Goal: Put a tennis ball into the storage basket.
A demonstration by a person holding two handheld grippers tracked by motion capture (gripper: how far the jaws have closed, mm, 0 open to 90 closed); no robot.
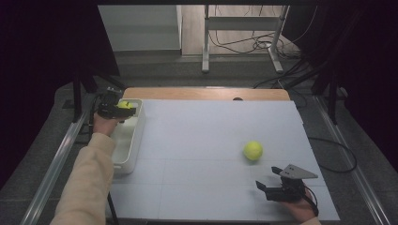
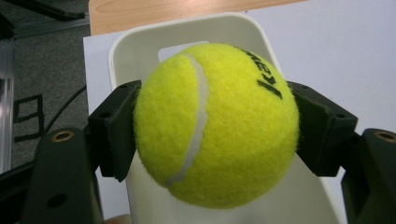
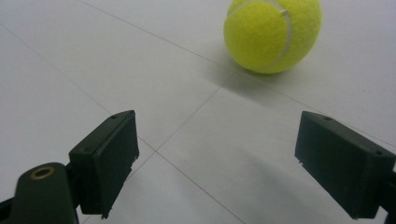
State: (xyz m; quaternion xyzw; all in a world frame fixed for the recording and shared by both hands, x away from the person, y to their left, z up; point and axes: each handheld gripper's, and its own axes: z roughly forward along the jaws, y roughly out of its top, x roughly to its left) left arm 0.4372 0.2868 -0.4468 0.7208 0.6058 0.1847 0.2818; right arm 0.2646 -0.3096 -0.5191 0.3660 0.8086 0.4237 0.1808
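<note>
Fingers [image 2: 114, 135] of left gripper [image 2: 215, 126] clamp tennis ball [image 2: 215, 123] over white bin [image 2: 140, 42] – light, fuzzy, springy; grip across widest pt. Right gripper [image 3: 217, 158] wide open, 2nd ball [image 3: 272, 33] just ahead on table [image 1: 197, 140].

Dim room, dark at the edges; the white counter [image 1: 211, 140] is evenly lit with soft shadows, and close-ups are sharp.

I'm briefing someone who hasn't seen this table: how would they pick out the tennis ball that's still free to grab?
Start at the white table and look to its right half, away from the white bin on the left edge. The free tennis ball lies alone on the bare surface, just beyond the open right gripper. The other ball is clamped in the left gripper over the bin.
</note>
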